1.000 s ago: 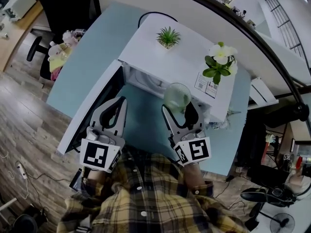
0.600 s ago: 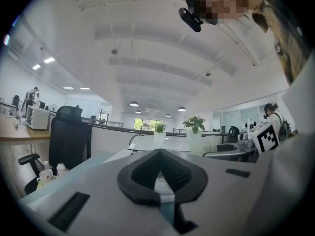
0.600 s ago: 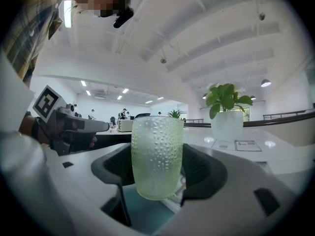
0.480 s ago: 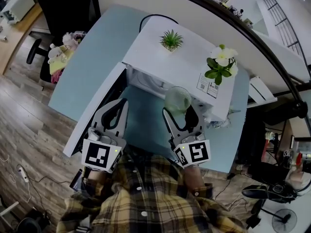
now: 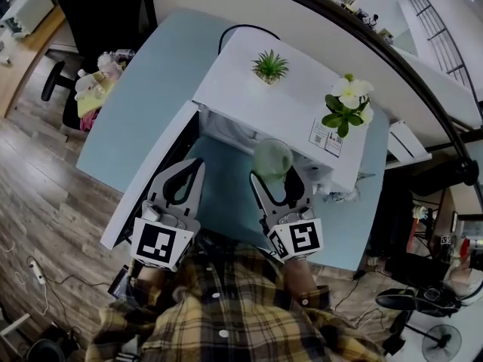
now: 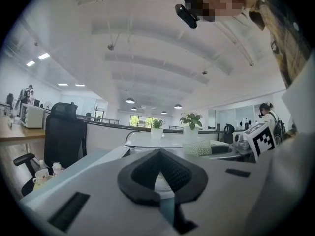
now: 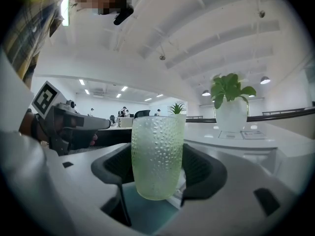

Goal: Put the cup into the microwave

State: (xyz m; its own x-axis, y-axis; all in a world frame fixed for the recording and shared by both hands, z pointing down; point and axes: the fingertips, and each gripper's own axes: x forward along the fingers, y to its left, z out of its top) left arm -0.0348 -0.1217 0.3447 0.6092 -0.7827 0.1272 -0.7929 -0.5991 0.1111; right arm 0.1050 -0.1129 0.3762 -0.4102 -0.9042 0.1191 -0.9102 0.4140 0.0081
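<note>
A pale green dimpled cup [image 5: 272,157] [image 7: 158,146] stands upright in my right gripper [image 5: 273,175] [image 7: 156,179], which is shut on it. It hangs just in front of the white microwave [image 5: 249,96], over the light blue table [image 5: 151,89]. The microwave door [image 5: 149,181] stands open, swung out to the left. My left gripper [image 5: 194,165] [image 6: 159,154] is shut with nothing in it, between the door and the cup. From the left gripper view the cup [image 6: 201,147] shows to the right. The microwave's inside is mostly hidden.
On the microwave's top stand a small green plant [image 5: 269,66] and a white-flowered plant [image 5: 346,104]. A black cable [image 5: 241,27] loops behind it. A black chair [image 5: 98,6] and a seat holding soft toys [image 5: 94,78] stand left of the table.
The right gripper and the cup have drifted slightly left relative to the microwave. The left gripper has barely moved. Both grippers stay as they were.
</note>
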